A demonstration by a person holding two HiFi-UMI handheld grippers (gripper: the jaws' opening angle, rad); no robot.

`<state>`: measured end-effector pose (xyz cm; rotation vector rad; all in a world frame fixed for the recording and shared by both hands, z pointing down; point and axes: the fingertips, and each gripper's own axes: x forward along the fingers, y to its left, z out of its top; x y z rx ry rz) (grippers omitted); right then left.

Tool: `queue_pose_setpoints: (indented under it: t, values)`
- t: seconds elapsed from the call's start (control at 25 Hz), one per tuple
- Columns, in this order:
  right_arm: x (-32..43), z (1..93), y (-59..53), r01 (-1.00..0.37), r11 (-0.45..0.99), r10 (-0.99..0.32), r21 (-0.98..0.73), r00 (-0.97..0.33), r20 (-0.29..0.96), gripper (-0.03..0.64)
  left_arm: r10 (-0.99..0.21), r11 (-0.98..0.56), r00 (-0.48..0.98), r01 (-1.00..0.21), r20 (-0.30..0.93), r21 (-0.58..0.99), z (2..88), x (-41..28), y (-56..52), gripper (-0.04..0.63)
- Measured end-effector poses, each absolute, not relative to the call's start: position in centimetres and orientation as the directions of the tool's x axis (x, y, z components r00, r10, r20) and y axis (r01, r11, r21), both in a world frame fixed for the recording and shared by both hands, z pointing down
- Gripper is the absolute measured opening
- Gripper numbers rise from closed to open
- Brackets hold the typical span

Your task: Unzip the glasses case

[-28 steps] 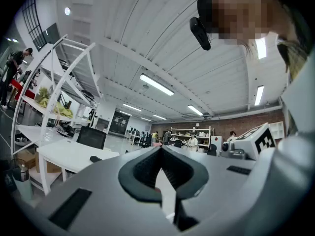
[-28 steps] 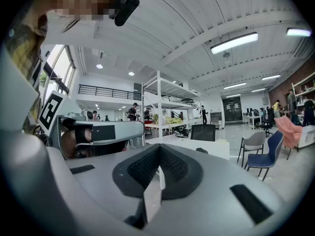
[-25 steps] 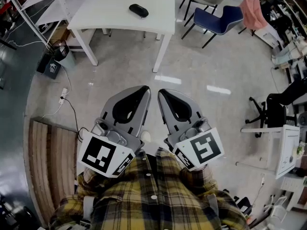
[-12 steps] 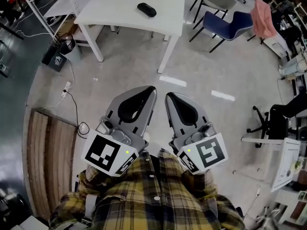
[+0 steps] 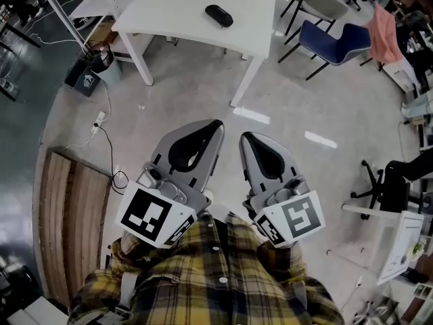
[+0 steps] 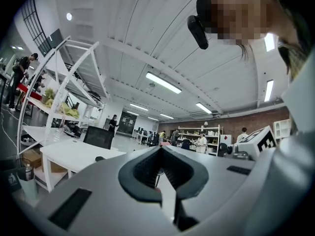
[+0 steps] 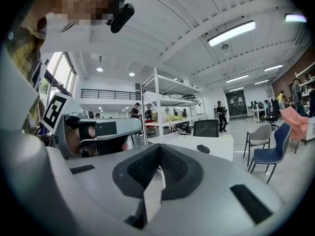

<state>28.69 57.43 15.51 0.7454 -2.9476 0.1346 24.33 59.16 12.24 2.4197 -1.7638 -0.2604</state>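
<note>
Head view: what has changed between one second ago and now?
The white table and the glasses case on it slid rightward in the picture as the view shifted. Nothing was grasped or released. The left gripper and right gripper stay side by side, fingers shut, empty.

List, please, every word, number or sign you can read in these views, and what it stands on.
No text is legible.
Left marker cube, right marker cube: black-and-white square patterns, no words.
Dark box on the floor: pale mark, too small to read.
White box at right: print too blurred to read.
</note>
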Motion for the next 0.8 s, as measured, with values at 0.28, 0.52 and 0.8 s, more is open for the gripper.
queue_pose_setpoints:
  t: [0.28, 0.52, 0.8]
  values:
    - [22.8, 15.7, 51.1, -0.495, 0.868, -0.486, -0.050, -0.865, 0.128, -0.002, -0.946, -0.325, 0.318, -0.919, -0.067, 0.224, 12.5, 18.3, 52.6, 0.005]
    - [16.2, 15.3, 44.2, -0.529, 0.847, -0.520, -0.043, -0.844, 0.131, -0.002, -0.931, -0.366, 0.357, -0.905, -0.077, 0.219, 12.1, 11.5, 45.7, 0.005]
    - [10.2, 15.7, 38.2, -0.573, 0.818, -0.562, -0.053, -0.814, 0.145, -0.002, -0.921, -0.388, 0.383, -0.896, -0.067, 0.214, 12.1, 4.6, 40.4, 0.005]
